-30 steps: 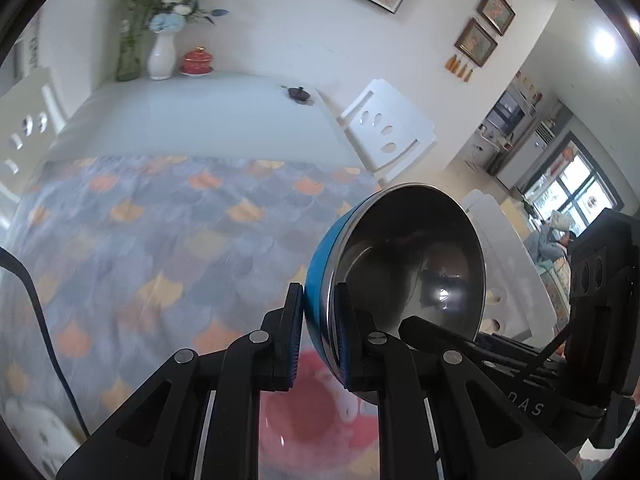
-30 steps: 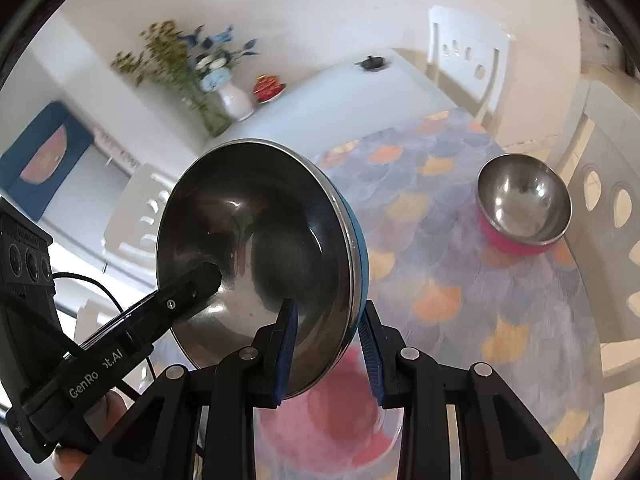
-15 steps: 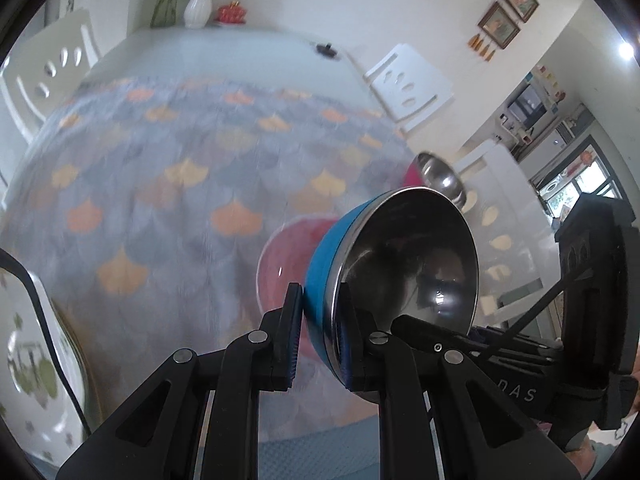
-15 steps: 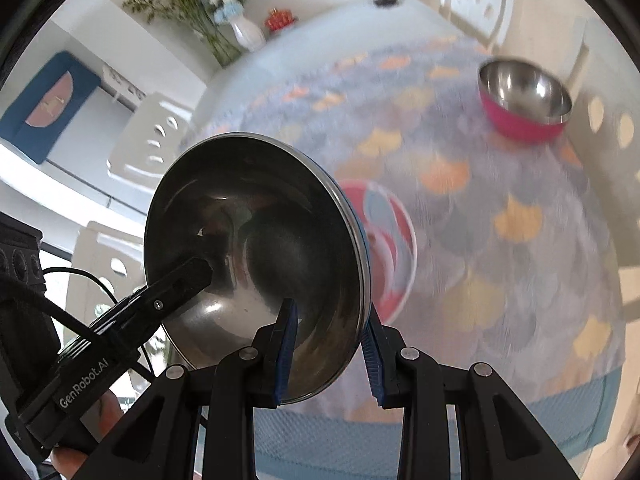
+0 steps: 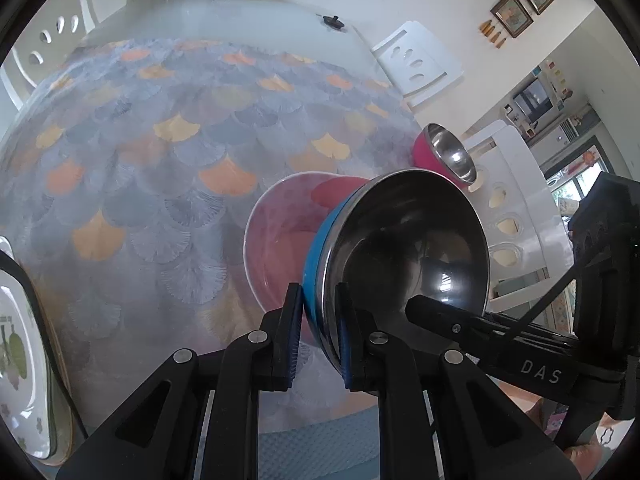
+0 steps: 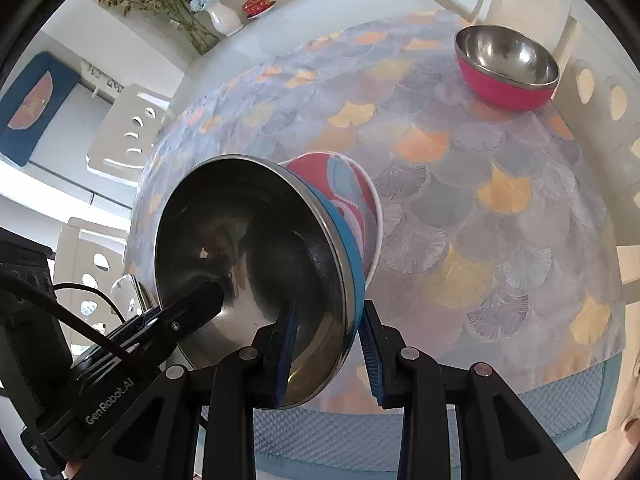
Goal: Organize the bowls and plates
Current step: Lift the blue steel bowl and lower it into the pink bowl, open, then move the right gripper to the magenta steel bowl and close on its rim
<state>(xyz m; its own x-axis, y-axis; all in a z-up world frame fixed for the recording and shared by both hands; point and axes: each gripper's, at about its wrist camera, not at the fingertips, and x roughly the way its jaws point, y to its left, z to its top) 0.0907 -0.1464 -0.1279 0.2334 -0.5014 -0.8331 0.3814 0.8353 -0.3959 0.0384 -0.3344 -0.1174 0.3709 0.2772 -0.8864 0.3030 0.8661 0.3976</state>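
A steel bowl with a blue outside hangs tilted just above the table, gripped at its rim from two sides. My left gripper is shut on the rim nearest it. My right gripper is shut on the opposite rim, one pad inside the bowl and one outside. Right behind and below the bowl, a pink patterned plate lies flat on the cloth. A second steel bowl, pink outside, stands upright near the table's right edge.
A scale-patterned cloth covers the table. A white plate with a green print sits at the near left edge. A vase, a red lidded cup and a small black lid stand at the far end. White chairs ring the table.
Both grippers have come down toward the table with the blue bowl still held between them. The pink plate has slid from under the fingers to just beyond the bowl.
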